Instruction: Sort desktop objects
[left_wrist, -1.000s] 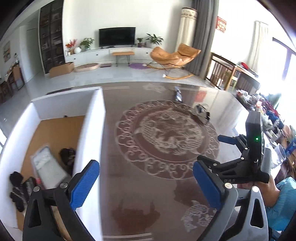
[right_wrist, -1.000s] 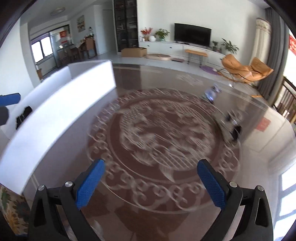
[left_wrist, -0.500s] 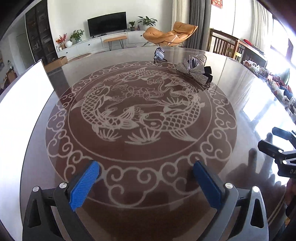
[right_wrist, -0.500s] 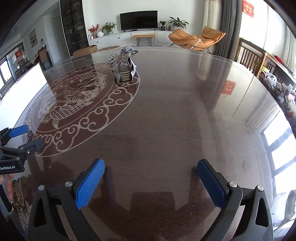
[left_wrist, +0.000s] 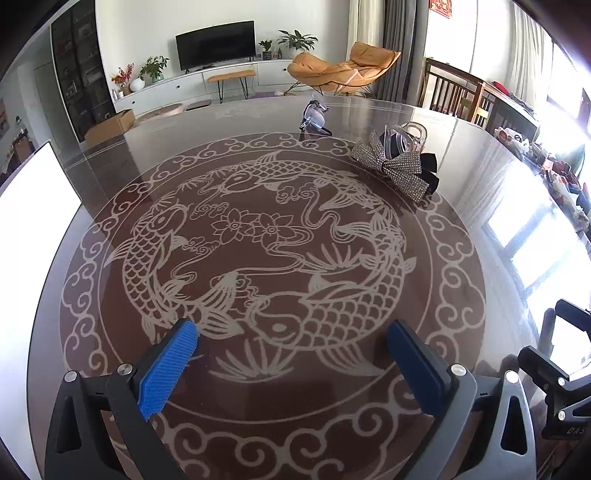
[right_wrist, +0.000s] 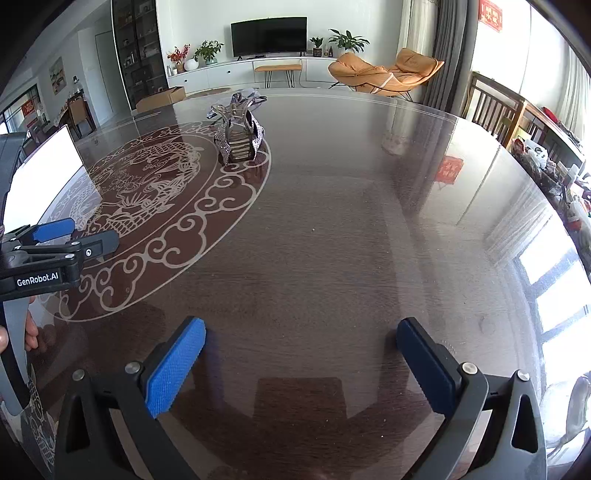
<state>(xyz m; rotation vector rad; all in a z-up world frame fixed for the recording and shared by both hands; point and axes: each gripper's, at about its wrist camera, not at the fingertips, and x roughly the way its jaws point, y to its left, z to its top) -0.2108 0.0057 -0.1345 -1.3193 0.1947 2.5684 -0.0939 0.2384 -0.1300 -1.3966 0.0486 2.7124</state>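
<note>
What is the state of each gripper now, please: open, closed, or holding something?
Left gripper: open, fingers wide apart, holding nothing, above the table.
Right gripper: open, fingers wide apart, holding nothing.

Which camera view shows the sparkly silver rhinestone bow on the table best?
The left wrist view shows the sparkly silver rhinestone bow best: it lies broadside, with its loops and the black part beside it clear. In the right wrist view the same bow appears end-on, so its shape is hard to read.
</note>
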